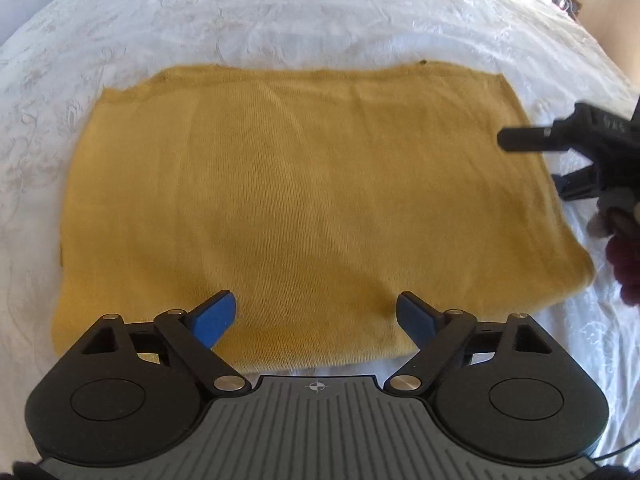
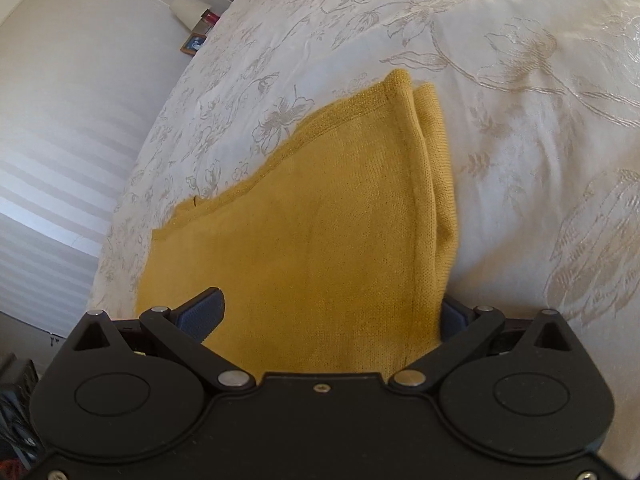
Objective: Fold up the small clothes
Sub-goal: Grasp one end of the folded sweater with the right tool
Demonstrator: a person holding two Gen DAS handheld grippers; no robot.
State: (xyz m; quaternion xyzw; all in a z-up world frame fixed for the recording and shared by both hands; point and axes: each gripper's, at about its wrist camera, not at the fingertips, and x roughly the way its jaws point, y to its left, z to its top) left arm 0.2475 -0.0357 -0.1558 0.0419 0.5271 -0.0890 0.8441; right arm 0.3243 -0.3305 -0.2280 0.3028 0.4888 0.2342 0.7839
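Now we hold the left gripper (image 1: 316, 316) spread wide above the folded mustard knit garment (image 1: 304, 200) on the white embroidered bedspread (image 1: 280, 20); our right gripper (image 2: 332, 312) gapes astride its layered edge, gripping nothing.

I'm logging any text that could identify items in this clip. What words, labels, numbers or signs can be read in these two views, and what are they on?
Right gripper, seen in the left wrist view: pale characters moulded on its black body, too blurred to read.
Left gripper: a crosshair mark on its grey body, no lettering.
Small framed picture by the wall: too small to read.
Yellow garment and white bedspread: no text; the bedspread has only a floral pattern.
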